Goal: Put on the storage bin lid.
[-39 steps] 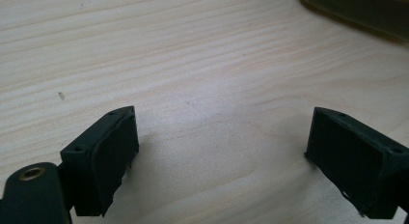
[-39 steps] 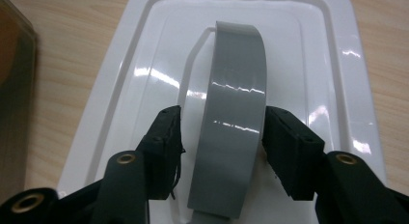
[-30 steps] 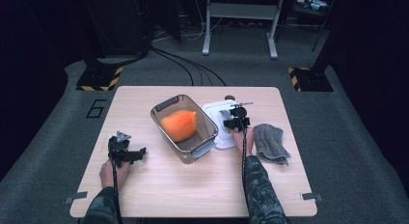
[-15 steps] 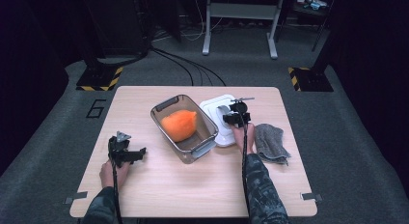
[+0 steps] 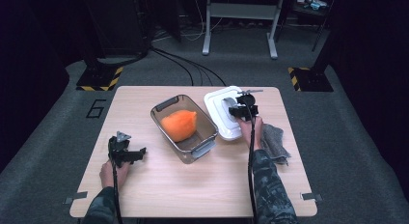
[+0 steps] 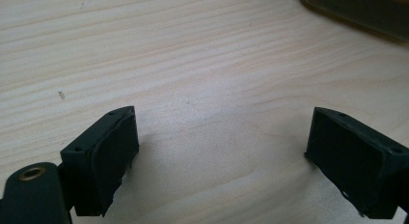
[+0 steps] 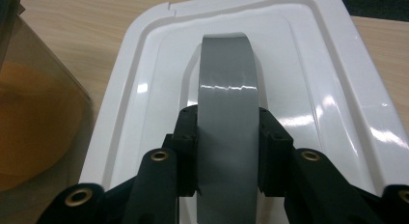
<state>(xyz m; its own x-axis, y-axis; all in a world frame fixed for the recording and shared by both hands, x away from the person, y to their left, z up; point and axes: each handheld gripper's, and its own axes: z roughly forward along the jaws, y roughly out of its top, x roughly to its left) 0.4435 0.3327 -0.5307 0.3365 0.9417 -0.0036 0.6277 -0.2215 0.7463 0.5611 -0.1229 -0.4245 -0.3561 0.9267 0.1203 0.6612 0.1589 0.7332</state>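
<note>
The bench (image 5: 193,185) is evenly lit from above against a dark room. Glare streaks the white lid (image 7: 337,103). The close views are soft, with faint shadows.

A lab or studio: wooden table (image 5: 193,185) on grey carpet, floor cables (image 5: 183,64), hazard-striped stand bases (image 5: 99,81), dark surroundings.

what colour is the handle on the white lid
Grey. The handle on the white lid shows best in the right gripper view, clamped between the right gripper fingers.
</note>
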